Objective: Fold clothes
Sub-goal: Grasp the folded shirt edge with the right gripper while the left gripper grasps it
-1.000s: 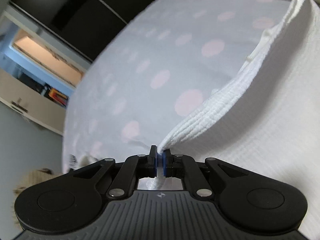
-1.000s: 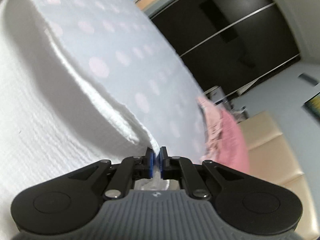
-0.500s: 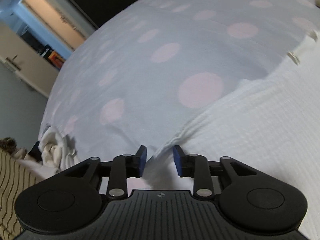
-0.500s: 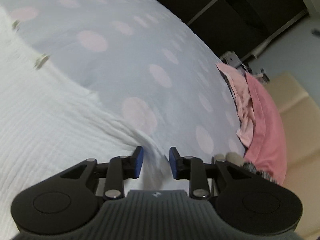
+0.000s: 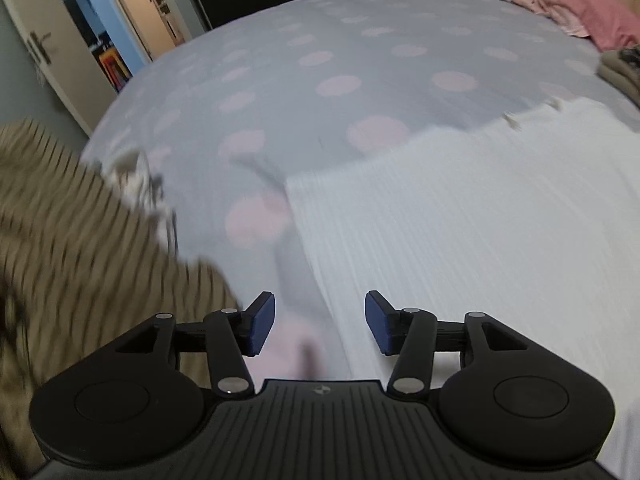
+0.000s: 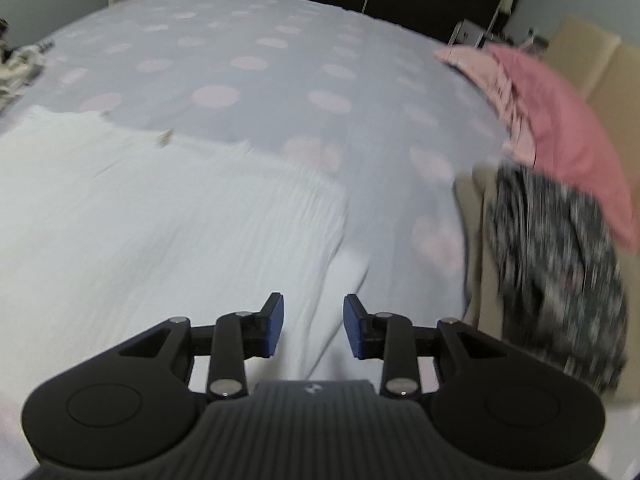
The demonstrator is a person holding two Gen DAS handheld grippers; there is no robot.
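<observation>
A white ribbed garment (image 5: pixel 460 216) lies flat on the bed's grey sheet with pink dots (image 5: pixel 320 80); it also shows in the right wrist view (image 6: pixel 160 216). My left gripper (image 5: pixel 319 322) is open and empty above the garment's near left edge. My right gripper (image 6: pixel 313 326) is open and empty above the garment's near right edge. Neither touches the cloth.
A brown striped garment (image 5: pixel 72 240) lies at the left with a small white cloth (image 5: pixel 140 184) beside it. Pink clothes (image 6: pixel 552 120), a dark patterned garment (image 6: pixel 560 264) and a beige one (image 6: pixel 476 216) lie at the right. A doorway (image 5: pixel 120 20) and dark wardrobe stand behind.
Both grippers let go of the white garment's corners, opened wide and pulled back and up. The garment now lies flat on the bed.
</observation>
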